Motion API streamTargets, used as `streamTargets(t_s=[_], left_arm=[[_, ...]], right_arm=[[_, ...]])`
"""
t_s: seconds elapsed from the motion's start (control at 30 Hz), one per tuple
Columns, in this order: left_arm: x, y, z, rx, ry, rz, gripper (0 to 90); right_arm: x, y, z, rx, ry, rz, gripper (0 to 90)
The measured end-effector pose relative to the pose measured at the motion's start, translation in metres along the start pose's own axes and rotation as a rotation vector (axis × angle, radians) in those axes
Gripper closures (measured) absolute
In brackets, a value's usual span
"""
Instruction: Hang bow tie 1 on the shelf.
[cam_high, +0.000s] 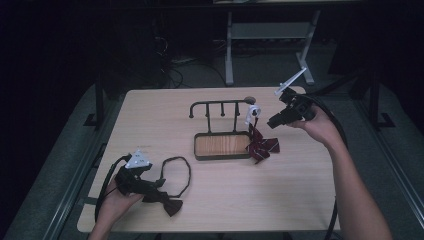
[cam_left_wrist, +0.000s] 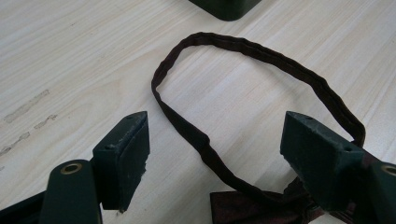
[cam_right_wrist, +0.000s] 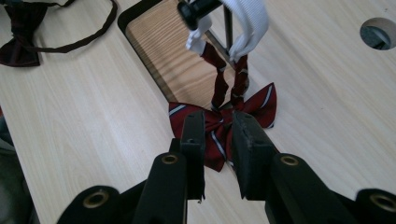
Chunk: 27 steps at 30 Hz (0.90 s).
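Observation:
A dark bow tie (cam_high: 172, 205) with a long strap loop (cam_high: 189, 172) lies at the table's front left. My left gripper (cam_high: 159, 191) is low over it and open; in the left gripper view its wide jaws (cam_left_wrist: 215, 126) straddle the strap (cam_left_wrist: 261, 53), with the bow (cam_left_wrist: 252, 207) at the bottom edge. A red striped bow tie (cam_high: 262, 146) hangs by a white strap (cam_high: 252, 112) from the right end of a black rack (cam_high: 220, 103). My right gripper (cam_high: 272, 121) is held above and right of it, its jaws (cam_right_wrist: 218, 121) narrowly apart with nothing between them.
The rack stands on a wooden-floored tray (cam_high: 222, 145) at mid table, and the red bow (cam_right_wrist: 261, 105) rests against the tray's right corner. A round cable hole (cam_high: 248, 99) sits behind the rack. A table-leg frame stands beyond the far edge.

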<state>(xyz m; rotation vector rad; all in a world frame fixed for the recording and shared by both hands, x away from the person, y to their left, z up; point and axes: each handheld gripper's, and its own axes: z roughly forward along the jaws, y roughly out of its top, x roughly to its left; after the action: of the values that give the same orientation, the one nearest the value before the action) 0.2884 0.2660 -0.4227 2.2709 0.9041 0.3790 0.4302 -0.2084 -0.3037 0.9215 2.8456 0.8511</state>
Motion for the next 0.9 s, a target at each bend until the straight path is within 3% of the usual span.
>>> streamTargets(t_s=[0.9], left_arm=[[0.000, -0.001, 0.002, 0.006, 0.000, 0.002, 24.6]], right_arm=[[0.006, -0.036, 0.020, -0.001, 0.061, 0.013, 64.4]])
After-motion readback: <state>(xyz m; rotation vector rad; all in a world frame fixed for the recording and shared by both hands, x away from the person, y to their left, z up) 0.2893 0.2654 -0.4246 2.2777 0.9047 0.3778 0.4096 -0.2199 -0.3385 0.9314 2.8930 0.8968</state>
